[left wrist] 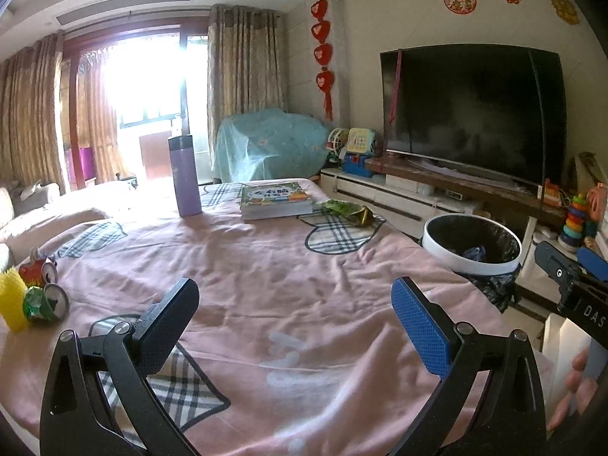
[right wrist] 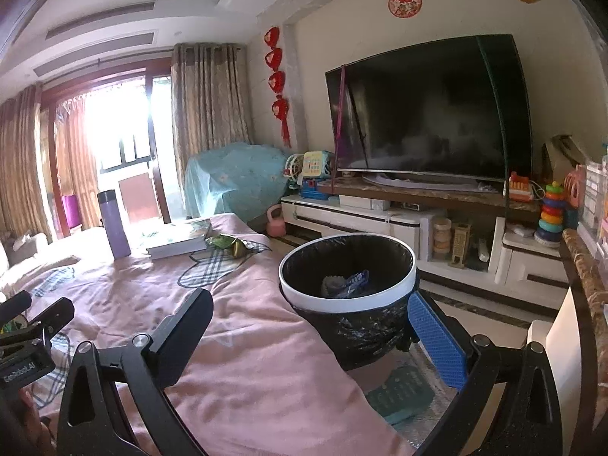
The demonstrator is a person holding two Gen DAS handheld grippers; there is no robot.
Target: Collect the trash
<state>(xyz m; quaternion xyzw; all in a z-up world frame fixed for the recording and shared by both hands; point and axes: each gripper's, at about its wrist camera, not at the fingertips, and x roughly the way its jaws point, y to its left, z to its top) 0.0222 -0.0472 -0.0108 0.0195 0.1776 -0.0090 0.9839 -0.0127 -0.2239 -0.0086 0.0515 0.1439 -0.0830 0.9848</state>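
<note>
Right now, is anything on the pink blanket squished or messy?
Yes. Two crushed cans lie dented on their sides at the blanket's left edge, beside a spiky yellow thing. A crumpled green wrapper sits next to the stack of books. The purple bottle stands upright and looks fine.

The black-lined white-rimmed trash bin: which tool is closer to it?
Right. The right tool hangs open beside the black-lined white-rimmed trash bin; the left tool hangs open over the pink bedspread, farther away.
</note>
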